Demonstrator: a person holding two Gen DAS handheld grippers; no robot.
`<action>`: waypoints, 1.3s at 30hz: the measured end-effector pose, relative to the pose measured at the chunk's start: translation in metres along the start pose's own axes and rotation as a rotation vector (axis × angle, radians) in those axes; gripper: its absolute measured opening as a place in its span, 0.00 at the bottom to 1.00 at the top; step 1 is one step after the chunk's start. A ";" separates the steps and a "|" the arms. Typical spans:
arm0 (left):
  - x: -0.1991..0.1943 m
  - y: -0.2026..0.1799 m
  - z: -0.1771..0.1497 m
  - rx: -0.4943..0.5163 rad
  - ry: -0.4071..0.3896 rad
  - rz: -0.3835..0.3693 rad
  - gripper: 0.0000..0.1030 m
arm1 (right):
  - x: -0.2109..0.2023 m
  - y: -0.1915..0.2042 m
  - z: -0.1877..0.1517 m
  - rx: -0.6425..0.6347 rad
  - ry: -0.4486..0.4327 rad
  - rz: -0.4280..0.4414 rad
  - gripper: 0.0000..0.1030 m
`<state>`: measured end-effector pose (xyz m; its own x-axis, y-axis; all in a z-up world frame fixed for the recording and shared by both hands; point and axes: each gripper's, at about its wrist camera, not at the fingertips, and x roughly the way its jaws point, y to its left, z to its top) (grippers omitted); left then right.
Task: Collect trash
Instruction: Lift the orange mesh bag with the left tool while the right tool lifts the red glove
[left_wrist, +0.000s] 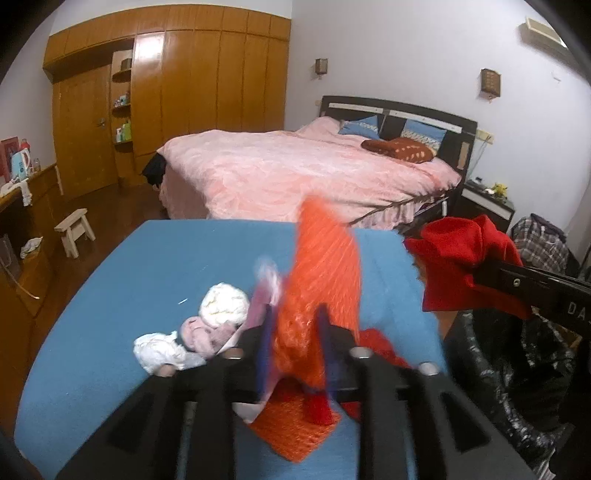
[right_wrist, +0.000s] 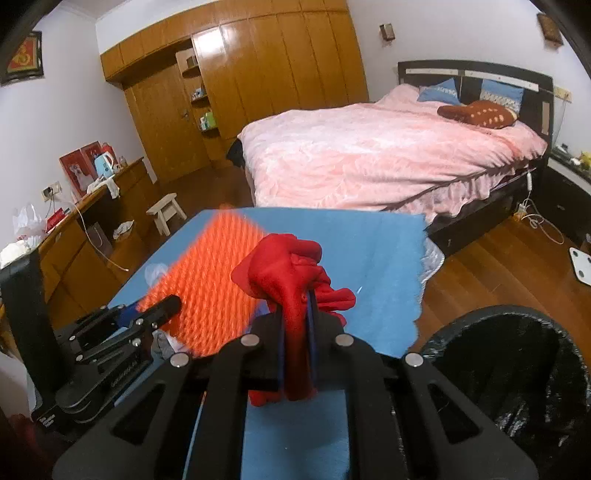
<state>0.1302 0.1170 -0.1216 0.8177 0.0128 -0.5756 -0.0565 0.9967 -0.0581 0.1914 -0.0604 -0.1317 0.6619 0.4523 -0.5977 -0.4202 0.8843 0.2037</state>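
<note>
While the left wrist view looks straight down its own fingers, it picks up what the other camera misses: 3 crumpled wads lying together on the blue table cover, 1 white paper ball, 1 pink wad and 1 white tissue, all touching, just left of the left gripper. Between those jaws stands an orange mesh sheet, upright and blurred, ribbed like foam netting. The jaws are part way apart, and I cannot tell whether the pads are pinching it. Under the gripper a 2nd flat orange mesh piece lies on the cover with red scraps on it. Over to the right wrist view, and it shows what the first does not: the right gripper from behind, jaws squeezed narrow on a red crumpled wrapper, soft and bunched, spilling out above and below the pads. That same red bundle hangs at the right edge of the left view, above the rim of the black-lined bin. From the right camera the bin is at lower right, beside the table's corner and below the gripper, with bare wooden floor beyond it. Count so far: 2 grippers, 1 bin, 3 wads, 2 orange mesh pieces, 1 held red bundle. Behind it all, 1 bed in pink, 1 small stool.
</note>
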 end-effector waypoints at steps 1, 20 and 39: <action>0.001 0.003 -0.002 -0.002 0.002 0.007 0.43 | 0.004 0.001 -0.001 -0.002 0.009 0.002 0.09; 0.011 -0.003 -0.005 -0.006 0.031 -0.010 0.60 | 0.017 -0.013 -0.016 0.013 0.063 -0.013 0.10; -0.001 -0.010 0.004 -0.036 -0.011 -0.066 0.11 | 0.002 -0.023 -0.012 0.014 0.032 -0.028 0.10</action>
<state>0.1318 0.1076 -0.1174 0.8263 -0.0518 -0.5608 -0.0227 0.9919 -0.1251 0.1950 -0.0815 -0.1467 0.6533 0.4234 -0.6276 -0.3925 0.8983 0.1975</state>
